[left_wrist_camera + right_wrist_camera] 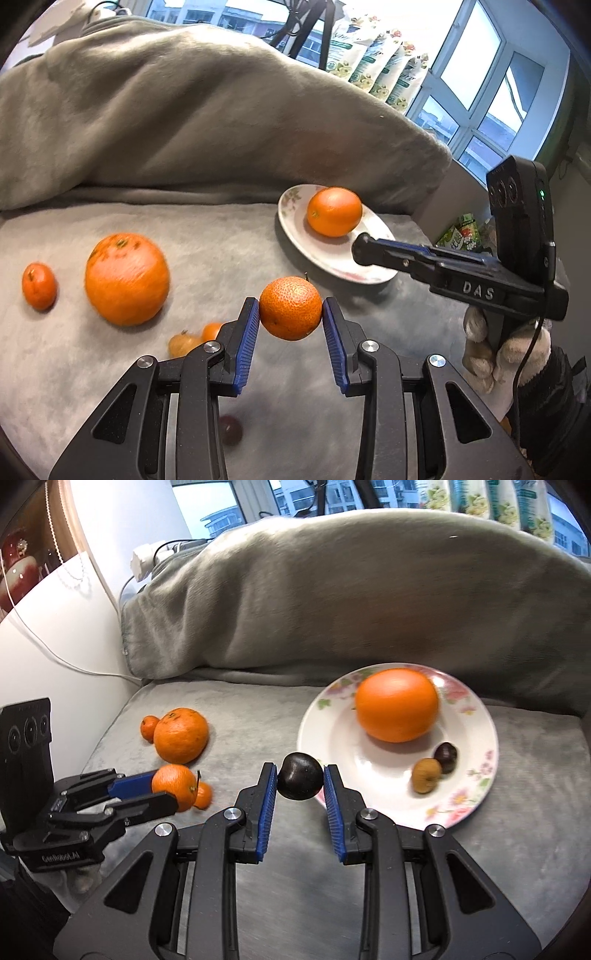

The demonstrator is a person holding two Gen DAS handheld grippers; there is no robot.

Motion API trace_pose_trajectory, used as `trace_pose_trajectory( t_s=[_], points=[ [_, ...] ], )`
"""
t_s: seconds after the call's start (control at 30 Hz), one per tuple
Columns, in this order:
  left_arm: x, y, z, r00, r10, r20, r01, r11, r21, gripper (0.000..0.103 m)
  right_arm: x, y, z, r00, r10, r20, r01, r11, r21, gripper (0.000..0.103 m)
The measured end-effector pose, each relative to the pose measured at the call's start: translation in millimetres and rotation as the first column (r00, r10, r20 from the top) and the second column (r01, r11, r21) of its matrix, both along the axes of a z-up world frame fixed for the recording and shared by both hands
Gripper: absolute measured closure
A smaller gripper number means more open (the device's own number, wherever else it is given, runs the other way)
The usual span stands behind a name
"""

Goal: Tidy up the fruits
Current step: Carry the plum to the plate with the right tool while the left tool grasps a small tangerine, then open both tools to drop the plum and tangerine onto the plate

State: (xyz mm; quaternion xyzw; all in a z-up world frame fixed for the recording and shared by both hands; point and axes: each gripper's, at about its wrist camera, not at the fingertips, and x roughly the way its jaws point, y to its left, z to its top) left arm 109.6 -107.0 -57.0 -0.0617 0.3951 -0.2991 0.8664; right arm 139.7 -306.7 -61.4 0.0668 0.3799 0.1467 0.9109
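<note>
blue ribbed pads of the left gripper point(291, 308) pinch a small pebbly-skinned mandarin point(290, 308) from both sides, clear of the grey cloth point(229, 236) under it. left of it on the cloth lie a big orange point(127, 278), blurred, and a tiny mandarin point(38, 285). just behind the left finger a small orange fruit point(211, 331) and a brownish one point(183, 343) are half hidden, and a dark round fruit point(231, 428) under the gripper is hard to make out. further right, a smooth orange point(334, 211) sits on the flowered plate point(295, 225). the right gripper point(360, 249) shows side-on over the plate's near rim, in a gloved hand point(506, 352); what it carries cannot be seen from this view.

from the right wrist, the right gripper's pads pinch a glossy dark plum-like fruit point(299, 781) just off the plate's left rim, above the cloth. only this view shows two small fruits in the plate's well beside the smooth orange: a brown wrinkled one point(426, 775) and a dark one point(445, 757), touching each other. at left the other gripper holds its mandarin, a small orange fruit tucked partly behind it. the plate's near rim is cut off by the gripper's fingers.
</note>
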Motion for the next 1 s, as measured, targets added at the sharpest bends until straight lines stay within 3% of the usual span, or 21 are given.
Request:
trace_pose_trajectory(
  t_s=[0.43, 1.0],
  points=[
    [24, -46, 1, 0.999, -0.039, 0.026, 0.038, 0.999, 0.037, 0.069, -3, -34, -6, 0.997, -0.076, -0.003, 0.076, 0.997, -0.021, 0.076],
    [43, -81, -14, 0.998, -0.062, 0.008, 0.061, 0.993, 0.1, 0.069, 4, -44, -19, 0.993, -0.113, -0.023, 0.111, 0.991, -0.068, 0.076]
  ],
)
